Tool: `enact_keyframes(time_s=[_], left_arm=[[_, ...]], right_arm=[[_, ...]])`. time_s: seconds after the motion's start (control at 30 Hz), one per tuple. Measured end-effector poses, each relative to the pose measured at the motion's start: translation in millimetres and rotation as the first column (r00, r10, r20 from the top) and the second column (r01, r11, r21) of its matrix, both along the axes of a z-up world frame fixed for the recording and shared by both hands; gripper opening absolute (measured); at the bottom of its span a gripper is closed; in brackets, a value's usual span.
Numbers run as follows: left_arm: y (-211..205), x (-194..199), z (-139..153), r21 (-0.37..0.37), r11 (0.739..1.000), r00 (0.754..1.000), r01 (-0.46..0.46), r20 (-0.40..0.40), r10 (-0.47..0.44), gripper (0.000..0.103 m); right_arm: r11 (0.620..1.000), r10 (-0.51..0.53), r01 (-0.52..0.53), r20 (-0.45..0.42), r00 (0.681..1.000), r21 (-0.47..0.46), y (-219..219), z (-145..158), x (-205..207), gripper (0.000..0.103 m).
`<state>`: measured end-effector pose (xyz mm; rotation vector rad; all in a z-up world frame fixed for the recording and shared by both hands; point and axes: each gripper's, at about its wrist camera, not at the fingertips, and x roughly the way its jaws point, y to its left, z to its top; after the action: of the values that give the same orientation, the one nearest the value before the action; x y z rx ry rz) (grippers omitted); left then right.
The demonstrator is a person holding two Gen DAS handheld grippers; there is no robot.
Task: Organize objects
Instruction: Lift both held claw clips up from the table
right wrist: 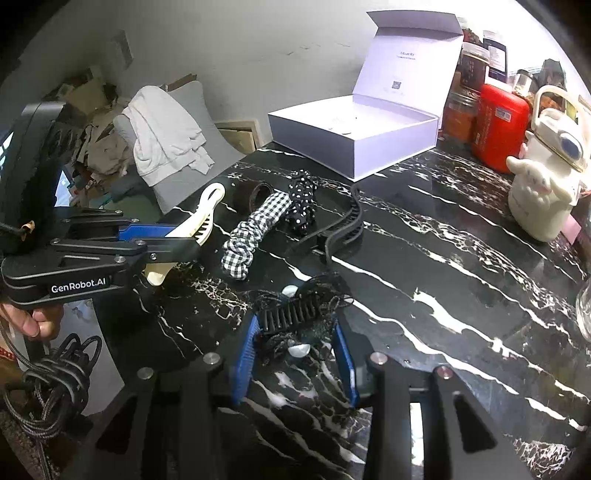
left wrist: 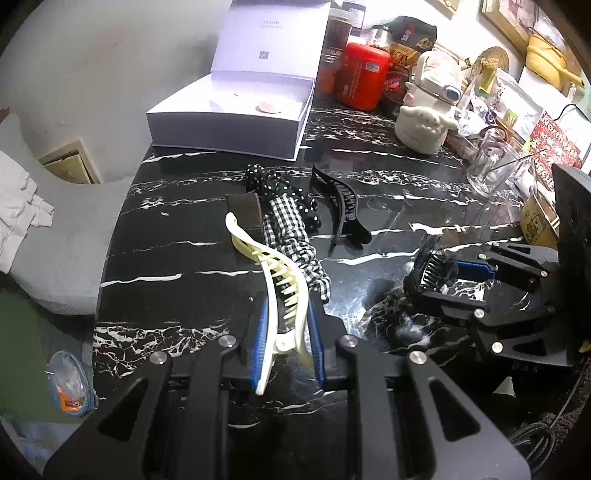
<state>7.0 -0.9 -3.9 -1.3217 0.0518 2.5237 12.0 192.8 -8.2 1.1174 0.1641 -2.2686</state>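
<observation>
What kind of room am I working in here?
Probably a lived-in home, at a cluttered black marble table: hair clips and scrunchies beside an open white gift box, food jars at the back, laundry on a grey chair.

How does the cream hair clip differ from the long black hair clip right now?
The cream hair clip is pale and clamped in the left hand-held gripper, its tip raised. The long black hair clip is dark and lies free on the marble table, nothing gripping it. Both are long, curved, toothed clips.
</observation>
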Motion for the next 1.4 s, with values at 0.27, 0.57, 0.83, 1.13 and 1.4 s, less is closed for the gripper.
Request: enact_keyframes(time_s=[0.27,0.57,0.83,1.13,1.4], left_arm=[[-4,-5,6,-0.003,1.0,1.0,-0.019,-0.008,0.019,0.019],[-9,-14,13,-0.004,1.0,0.999,-0.028,-0.016,0.028,0.019],[-14,-29,24,-0.012,0.999,0.999,-0.041,-0.025,0.041,0.019],[-15,-49,35,-0.013,0.999,0.998,-0.052,-0.041,0.052,0.019],[-13,-69,43,-0.008,0.999,0.998,-0.045,-0.053,0.044,0.019]], right_arm=[[1.0,0.014,-0.014,-0.007,1.0,0.005,-5,4,-4,0.04],[0.999,0.037,-0.037,-0.024,0.999,0.011,-13,13,-16,0.04],[0.998,0.064,-0.064,-0.035,0.997,0.014,-22,22,-32,0.04],[0.994,0.103,-0.102,-0.066,0.992,0.027,-33,33,-53,0.04],[0.992,0.123,-0.12,-0.095,0.988,0.029,-41,45,-70,0.04]])
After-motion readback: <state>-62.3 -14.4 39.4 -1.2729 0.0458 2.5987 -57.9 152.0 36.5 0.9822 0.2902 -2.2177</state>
